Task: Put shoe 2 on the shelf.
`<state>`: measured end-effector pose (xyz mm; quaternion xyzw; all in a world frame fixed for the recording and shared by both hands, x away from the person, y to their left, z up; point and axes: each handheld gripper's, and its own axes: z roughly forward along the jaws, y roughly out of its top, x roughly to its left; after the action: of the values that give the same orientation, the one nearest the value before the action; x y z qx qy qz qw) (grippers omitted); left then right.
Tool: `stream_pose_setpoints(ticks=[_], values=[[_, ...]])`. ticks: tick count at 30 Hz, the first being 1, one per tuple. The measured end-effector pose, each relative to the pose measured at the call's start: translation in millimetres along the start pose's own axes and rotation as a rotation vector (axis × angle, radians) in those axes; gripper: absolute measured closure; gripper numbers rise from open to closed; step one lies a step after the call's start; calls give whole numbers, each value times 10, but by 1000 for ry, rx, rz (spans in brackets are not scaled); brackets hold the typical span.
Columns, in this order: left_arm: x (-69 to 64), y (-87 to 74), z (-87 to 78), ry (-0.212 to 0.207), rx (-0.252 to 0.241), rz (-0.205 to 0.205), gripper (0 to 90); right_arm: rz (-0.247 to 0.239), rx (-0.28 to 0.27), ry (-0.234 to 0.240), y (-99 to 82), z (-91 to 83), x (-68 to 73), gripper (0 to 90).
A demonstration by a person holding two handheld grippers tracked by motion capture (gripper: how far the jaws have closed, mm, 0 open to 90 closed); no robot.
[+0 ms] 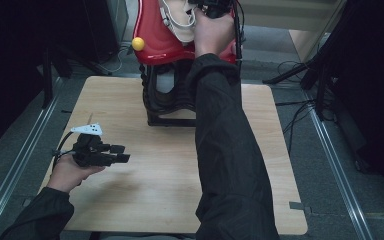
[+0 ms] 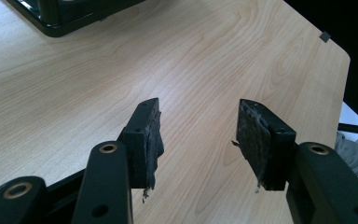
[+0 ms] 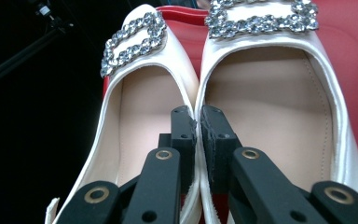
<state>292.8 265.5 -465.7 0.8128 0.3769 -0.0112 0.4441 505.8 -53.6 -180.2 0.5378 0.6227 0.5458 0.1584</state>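
A pair of white flat shoes with rhinestone buckles, a left shoe (image 3: 140,107) and a right shoe (image 3: 270,107), rests on a glossy red body (image 3: 349,51). My right gripper (image 3: 198,116) is shut on the two touching inner walls of the shoes, pinching them together. In the high view the white shoes (image 1: 180,22) sit on top of the red body (image 1: 155,42) at the far edge, with the right gripper (image 1: 215,7) over them. My left gripper (image 1: 125,153) hovers open and empty above the wooden table (image 1: 155,175); its jaws (image 2: 198,126) stand wide apart.
The red body rests on a black stand (image 1: 165,100) at the table's far edge, and a yellow ball (image 1: 138,43) sticks out of its left side. The person's right sleeve (image 1: 225,150) crosses the table's middle. Dark stands and cables (image 1: 320,75) surround the table.
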Motion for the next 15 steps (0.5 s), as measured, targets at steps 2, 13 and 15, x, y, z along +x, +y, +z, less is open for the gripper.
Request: stream_pose_setpoints(ticks=[2, 13, 15], values=[[0, 1, 0, -1, -1, 1, 499, -10, 10, -12, -16, 10, 20, 856], [-11, 23, 23, -7, 3, 9, 499, -41, 7, 10, -14, -23, 19, 831], [-12, 28, 29, -4, 7, 15, 499, -39, 10, 28, 5, -46, 5, 823]])
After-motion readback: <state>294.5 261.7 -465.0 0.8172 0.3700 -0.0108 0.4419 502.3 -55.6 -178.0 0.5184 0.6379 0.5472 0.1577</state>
